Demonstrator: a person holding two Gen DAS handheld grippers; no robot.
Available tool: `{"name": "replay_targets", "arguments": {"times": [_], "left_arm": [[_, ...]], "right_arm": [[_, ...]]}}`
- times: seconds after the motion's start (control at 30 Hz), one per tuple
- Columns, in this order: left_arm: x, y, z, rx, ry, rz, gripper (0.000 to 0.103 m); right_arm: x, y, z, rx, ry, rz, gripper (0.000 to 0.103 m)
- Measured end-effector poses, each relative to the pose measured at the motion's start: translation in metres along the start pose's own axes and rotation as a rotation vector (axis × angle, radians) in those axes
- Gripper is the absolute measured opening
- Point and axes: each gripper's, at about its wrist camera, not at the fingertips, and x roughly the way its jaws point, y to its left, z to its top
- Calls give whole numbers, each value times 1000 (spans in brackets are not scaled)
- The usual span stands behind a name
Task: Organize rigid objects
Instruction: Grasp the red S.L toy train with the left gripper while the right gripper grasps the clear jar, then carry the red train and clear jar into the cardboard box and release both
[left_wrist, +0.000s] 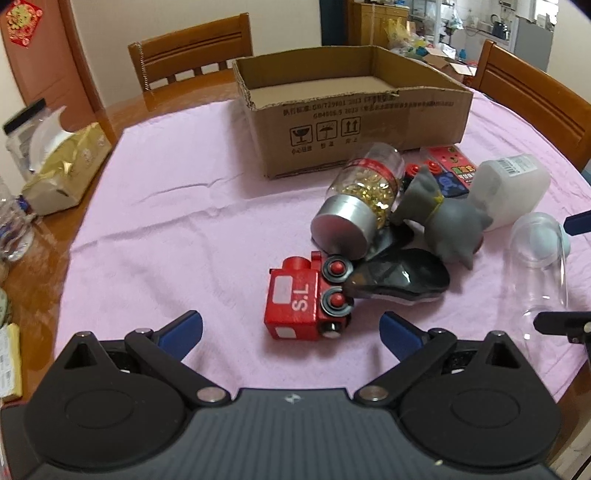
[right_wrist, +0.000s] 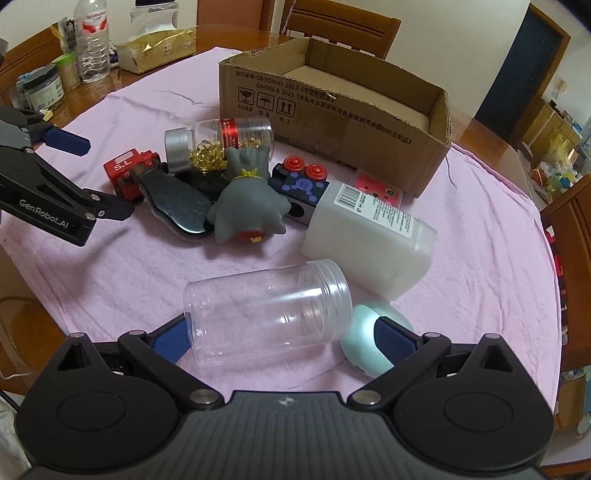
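Observation:
My left gripper (left_wrist: 291, 332) is open just in front of a red toy train (left_wrist: 304, 301) lying on the pink cloth. My right gripper (right_wrist: 282, 341) is open around a clear empty jar (right_wrist: 269, 310) lying on its side, not closed on it; a mint round object (right_wrist: 364, 336) touches its right finger. Behind lie a jar of gold beads (left_wrist: 360, 201), a grey rubber toy (left_wrist: 448, 218), a black flat piece (left_wrist: 400, 275), a white bottle (right_wrist: 373, 236) and a dark blue train car (right_wrist: 301, 184). An open cardboard box (left_wrist: 354, 122) stands behind them.
The pink cloth (left_wrist: 177, 206) covers a round wooden table. A gold tissue pack (left_wrist: 62, 173), a water bottle (right_wrist: 92, 40) and jars sit at the left edge. Wooden chairs (left_wrist: 192, 55) stand around. A red card box (left_wrist: 452, 166) lies by the cardboard box.

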Motion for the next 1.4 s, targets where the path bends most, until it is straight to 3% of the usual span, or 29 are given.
{"name": "replay_targets", "arguments": {"times": [0.07, 0.13, 0.3, 0.43, 0.97, 1.4], "left_arm": [[5, 3, 1, 3, 0, -29, 93], [10, 5, 3, 11, 3, -50, 79], [16, 7, 6, 21, -14, -98, 68], [17, 8, 10, 31, -37, -132, 49], [5, 24, -5, 12, -10, -122, 49], [4, 18, -3, 40, 9, -113, 49]], "right_arm": [[3, 0, 2, 5, 9, -2, 103], [5, 1, 3, 7, 11, -1, 103], [9, 1, 7, 19, 18, 1, 103], [11, 2, 9, 17, 19, 4, 103], [13, 22, 19, -1, 48, 98, 103], [16, 33, 27, 0, 57, 48, 103]]}}
